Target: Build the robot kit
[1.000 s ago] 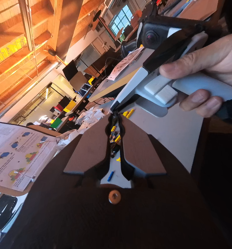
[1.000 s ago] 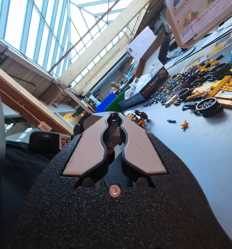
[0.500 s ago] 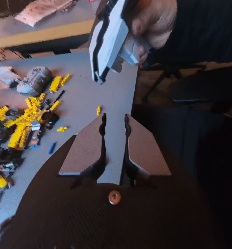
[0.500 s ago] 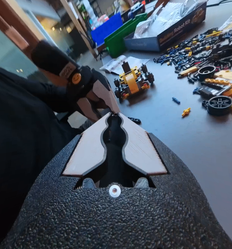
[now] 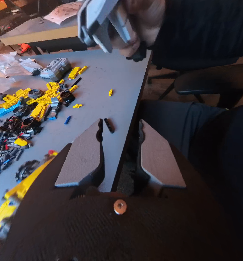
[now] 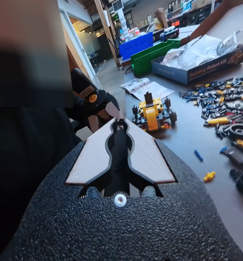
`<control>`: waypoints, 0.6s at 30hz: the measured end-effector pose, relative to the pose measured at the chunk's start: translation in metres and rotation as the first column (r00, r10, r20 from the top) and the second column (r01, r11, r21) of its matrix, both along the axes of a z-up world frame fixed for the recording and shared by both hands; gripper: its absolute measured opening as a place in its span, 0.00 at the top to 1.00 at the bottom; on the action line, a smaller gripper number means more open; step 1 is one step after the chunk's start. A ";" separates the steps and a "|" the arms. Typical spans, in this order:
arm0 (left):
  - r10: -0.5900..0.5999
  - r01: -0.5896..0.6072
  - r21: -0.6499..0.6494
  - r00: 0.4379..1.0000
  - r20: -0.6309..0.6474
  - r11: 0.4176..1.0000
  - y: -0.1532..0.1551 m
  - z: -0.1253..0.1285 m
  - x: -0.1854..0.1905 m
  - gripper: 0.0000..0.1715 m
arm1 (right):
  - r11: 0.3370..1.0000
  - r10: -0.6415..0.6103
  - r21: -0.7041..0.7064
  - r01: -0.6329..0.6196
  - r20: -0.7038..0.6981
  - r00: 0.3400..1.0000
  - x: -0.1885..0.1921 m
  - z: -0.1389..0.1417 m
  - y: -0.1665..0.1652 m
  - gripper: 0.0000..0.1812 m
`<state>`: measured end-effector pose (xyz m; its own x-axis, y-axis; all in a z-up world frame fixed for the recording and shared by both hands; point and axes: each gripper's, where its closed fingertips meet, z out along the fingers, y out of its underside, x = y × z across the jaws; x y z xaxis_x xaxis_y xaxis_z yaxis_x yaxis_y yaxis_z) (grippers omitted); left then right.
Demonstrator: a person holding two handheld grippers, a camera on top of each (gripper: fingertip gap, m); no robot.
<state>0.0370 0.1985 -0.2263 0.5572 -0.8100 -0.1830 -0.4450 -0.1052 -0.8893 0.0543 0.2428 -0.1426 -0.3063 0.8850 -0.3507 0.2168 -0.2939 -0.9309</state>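
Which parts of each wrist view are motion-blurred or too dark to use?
Left wrist view: the yellow model at the lower left and the hand holding the right claw are smeared; the right half is near-black. Right wrist view: the assembled yellow vehicle is slightly soft, the parts pile softer; the table is dim.

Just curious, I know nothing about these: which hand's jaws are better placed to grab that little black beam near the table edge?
Left. The left gripper hovers open right beside the black beam; the right gripper is shut on a small dark piece.
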 end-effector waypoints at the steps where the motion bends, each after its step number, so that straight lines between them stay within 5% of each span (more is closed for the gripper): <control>1: 0.015 -0.015 0.003 1.000 0.012 1.000 -0.003 0.001 -0.010 0.72 | 1.000 -0.008 0.011 0.008 -0.014 1.000 -0.007 0.004 0.004 0.97; 6: 0.124 -0.134 0.071 0.984 0.129 0.988 -0.013 0.018 -0.069 0.72 | 1.000 -0.012 0.002 0.012 -0.081 0.997 -0.050 0.023 0.024 0.96; 13: 0.151 -0.150 -0.029 0.923 0.355 0.988 -0.035 0.018 -0.104 0.71 | 0.993 0.088 0.078 -0.086 -0.028 0.996 -0.108 0.018 0.031 0.96; 18: 0.200 -0.206 -0.020 0.917 0.346 0.978 -0.043 0.013 -0.129 0.72 | 0.982 0.159 0.100 -0.161 0.034 0.987 -0.138 0.020 0.034 0.96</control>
